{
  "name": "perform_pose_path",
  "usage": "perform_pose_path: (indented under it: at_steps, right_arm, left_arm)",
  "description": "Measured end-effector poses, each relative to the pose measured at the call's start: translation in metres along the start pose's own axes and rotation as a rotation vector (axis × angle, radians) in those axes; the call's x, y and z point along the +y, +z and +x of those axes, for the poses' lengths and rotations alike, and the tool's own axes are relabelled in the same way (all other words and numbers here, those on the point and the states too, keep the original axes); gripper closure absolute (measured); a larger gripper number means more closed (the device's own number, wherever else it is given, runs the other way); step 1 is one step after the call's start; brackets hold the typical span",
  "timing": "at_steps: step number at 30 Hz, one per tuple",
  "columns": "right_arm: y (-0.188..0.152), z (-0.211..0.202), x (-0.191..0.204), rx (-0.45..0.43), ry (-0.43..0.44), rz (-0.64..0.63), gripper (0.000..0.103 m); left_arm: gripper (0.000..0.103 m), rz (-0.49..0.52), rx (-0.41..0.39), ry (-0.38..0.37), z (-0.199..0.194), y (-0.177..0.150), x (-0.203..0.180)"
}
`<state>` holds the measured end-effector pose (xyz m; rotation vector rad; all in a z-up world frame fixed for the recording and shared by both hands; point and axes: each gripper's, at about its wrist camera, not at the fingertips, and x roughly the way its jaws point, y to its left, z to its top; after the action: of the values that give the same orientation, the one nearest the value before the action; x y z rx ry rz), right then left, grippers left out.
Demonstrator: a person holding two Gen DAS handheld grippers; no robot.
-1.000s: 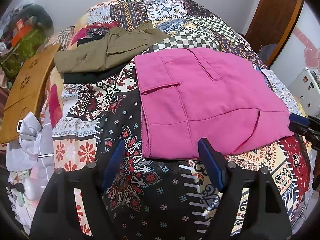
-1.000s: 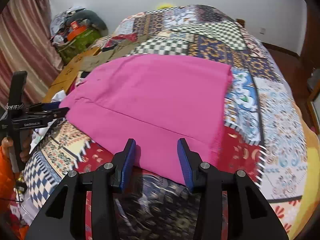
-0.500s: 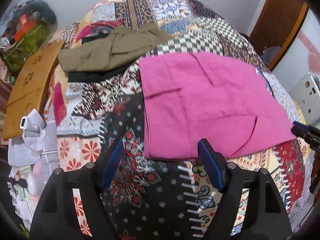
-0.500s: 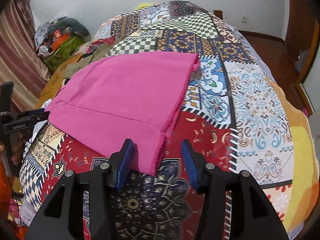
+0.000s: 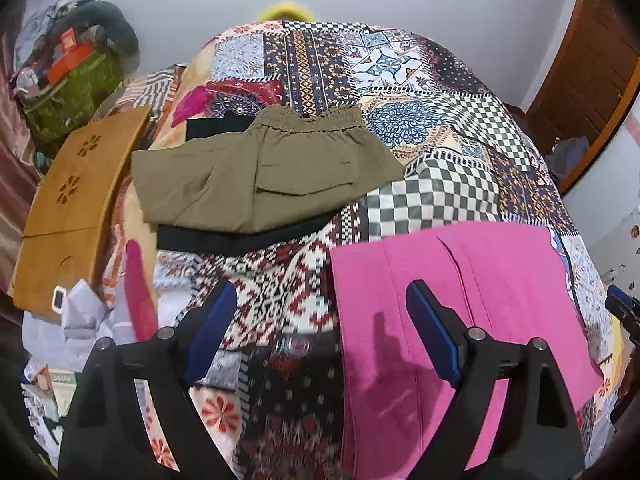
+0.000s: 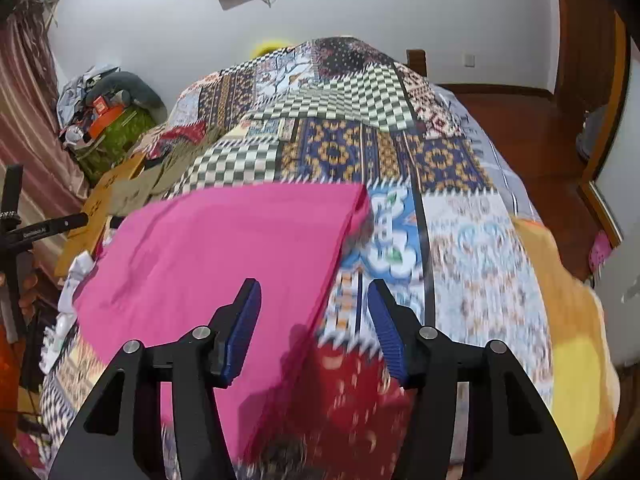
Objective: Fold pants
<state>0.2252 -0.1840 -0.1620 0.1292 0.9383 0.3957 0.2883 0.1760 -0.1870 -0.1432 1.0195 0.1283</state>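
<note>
Folded pink pants (image 5: 460, 320) lie flat on the patchwork bedspread (image 5: 400, 128). My left gripper (image 5: 320, 316) hovers over their left edge, its jaws opening, with nothing between its blue pads (image 5: 430, 332). In the right wrist view the pink pants (image 6: 224, 256) fill the left half. My right gripper (image 6: 314, 316) hangs above their right edge with its jaws opening, and the pads (image 6: 244, 320) do not press the cloth. The right gripper's tip (image 5: 622, 310) shows at the left wrist view's right edge.
Folded olive pants (image 5: 260, 176) lie on a black garment (image 5: 240, 236) farther up the bed. A wooden board (image 5: 76, 200) and a cluttered green bag (image 5: 72, 92) stand at the left. The floor (image 6: 520, 132) and a wooden door (image 5: 592, 60) are on the right.
Both grippers have moved forward over the pink pants, which now lie under the fingers instead of ahead of them. Both sets of jaws stand wider than before.
</note>
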Motion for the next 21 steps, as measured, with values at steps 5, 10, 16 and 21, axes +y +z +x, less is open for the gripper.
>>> perform_pose_path:
  at_steps: [5,10,16,21]
  right_arm:
    - [0.026,0.025,-0.007,0.003,-0.007,-0.01,0.05]
    - [0.047,0.061,-0.023,0.043,0.012,0.017,0.05]
    - [0.061,0.112,-0.038,0.138,0.022,0.057,0.05]
    - [0.061,0.136,-0.035,0.18,0.046,0.04,0.05]
  left_arm:
    - [0.016,0.03,0.026,0.002,0.028,0.015,-0.009]
    - [0.016,0.044,0.056,0.005,0.053,0.022,-0.013]
    - [0.016,0.02,0.1,-0.034,0.079,0.021,-0.01]
    - [0.02,-0.027,0.152,-0.12,0.096,0.012,-0.007]
